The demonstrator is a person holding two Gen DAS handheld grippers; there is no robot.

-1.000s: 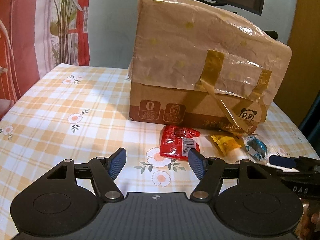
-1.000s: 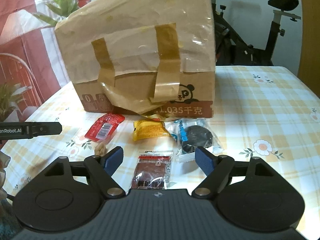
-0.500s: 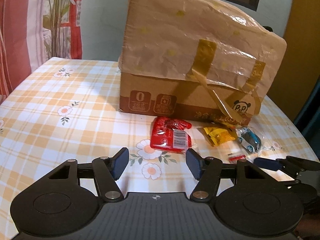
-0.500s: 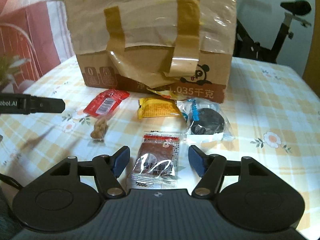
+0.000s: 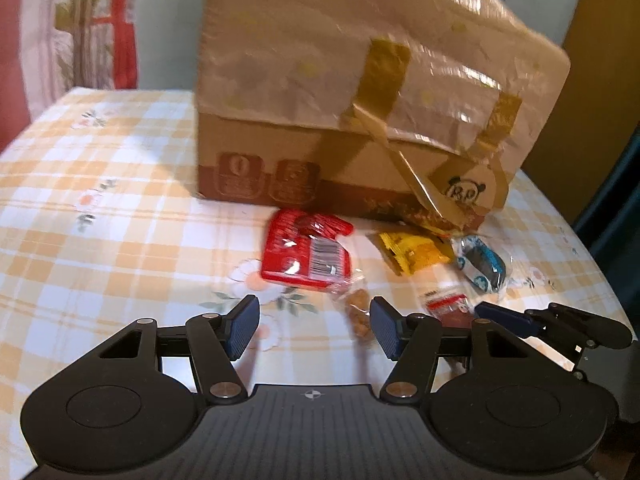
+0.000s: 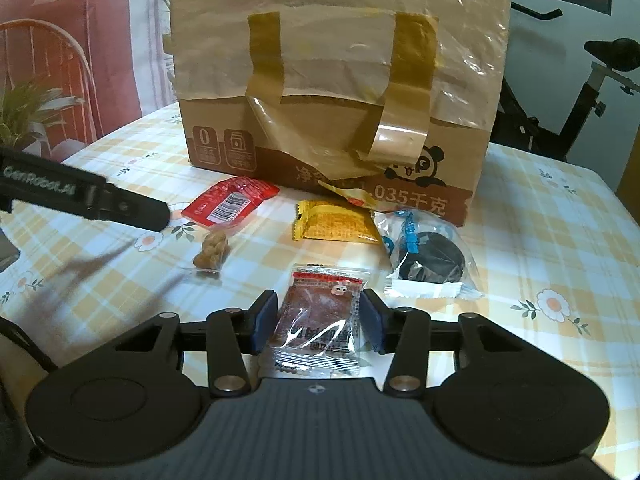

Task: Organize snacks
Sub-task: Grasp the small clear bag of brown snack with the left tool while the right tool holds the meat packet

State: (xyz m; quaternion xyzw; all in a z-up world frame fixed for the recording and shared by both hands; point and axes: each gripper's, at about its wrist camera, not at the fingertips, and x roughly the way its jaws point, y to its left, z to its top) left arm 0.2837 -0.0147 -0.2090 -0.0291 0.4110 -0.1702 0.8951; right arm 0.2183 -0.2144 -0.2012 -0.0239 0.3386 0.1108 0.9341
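Several snacks lie in front of a taped cardboard box (image 6: 340, 80): a red packet (image 6: 230, 200), a clear packet of nuts (image 6: 211, 254), a yellow packet (image 6: 336, 222), a dark cookie in a clear wrapper (image 6: 430, 262) and a brown jerky packet (image 6: 316, 316). My right gripper (image 6: 319, 322) is low over the table. Its jaws are closing with the jerky packet flat between them, the pads at its side edges, the packet uncrumpled. My left gripper (image 5: 314, 328) stands open with nothing between its fingers. The nut packet (image 5: 358, 312) lies just ahead of its right finger, and the red packet (image 5: 306, 256) a little further.
The table (image 6: 560, 240) has an orange checked cloth with flowers. The box (image 5: 360, 100) fills the table's back. An exercise bike (image 6: 580, 92) stands behind at the right, a plant (image 6: 28, 112) and a red chair at the left. A left gripper finger (image 6: 132, 210) reaches in beside the red packet.
The right jaws have narrowed around the jerky packet as the gripper came down and forward. The left gripper has moved closer to the snacks, and the nut packet has come into its view.
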